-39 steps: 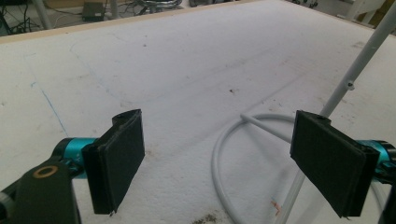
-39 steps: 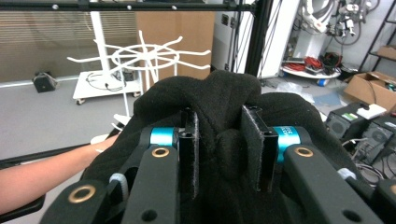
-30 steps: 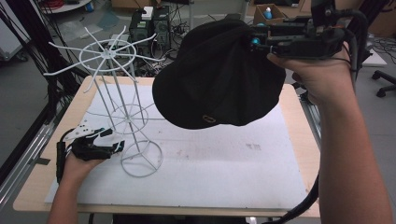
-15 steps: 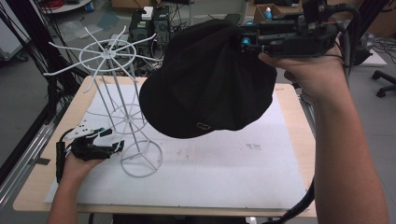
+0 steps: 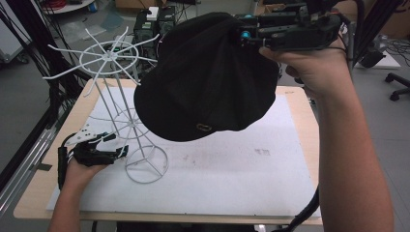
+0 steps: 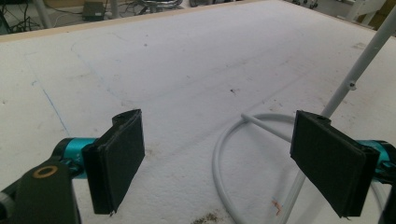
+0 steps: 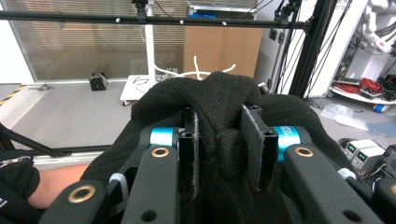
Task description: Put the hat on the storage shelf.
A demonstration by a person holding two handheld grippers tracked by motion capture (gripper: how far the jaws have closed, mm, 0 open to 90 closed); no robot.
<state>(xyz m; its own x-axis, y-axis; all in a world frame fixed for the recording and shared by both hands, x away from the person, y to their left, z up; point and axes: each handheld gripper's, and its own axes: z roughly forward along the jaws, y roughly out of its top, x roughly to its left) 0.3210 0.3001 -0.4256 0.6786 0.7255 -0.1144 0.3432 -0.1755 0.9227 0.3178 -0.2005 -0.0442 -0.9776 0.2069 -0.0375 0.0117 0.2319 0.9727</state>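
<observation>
So this looks like the "carry it over" part of hanging a hat. The right hand-held gripper (image 5: 241,35) is clamped on a fold of the black cap (image 5: 208,82), which dangles in the air above the middle of the bench (image 5: 290,193), up and to the right of the white wire rack (image 5: 112,96). In the right gripper view you can see the fabric bunched between the pads (image 7: 190,149), pinched pretty tight, with bits of the rack's white spokes poking up behind it.

The left hand-held gripper (image 6: 219,158) sits low by the rack's base ring (image 6: 224,154), jaws wide apart and not gripping anything. One upright rod runs just past the right pad, can't tell if it touches.

My guess for what's next: swing the cap left and higher so its opening sits over the spoked crown (image 5: 109,55), then lower it. The left side probably wants to pinch the base so the light frame doesn't tip.
</observation>
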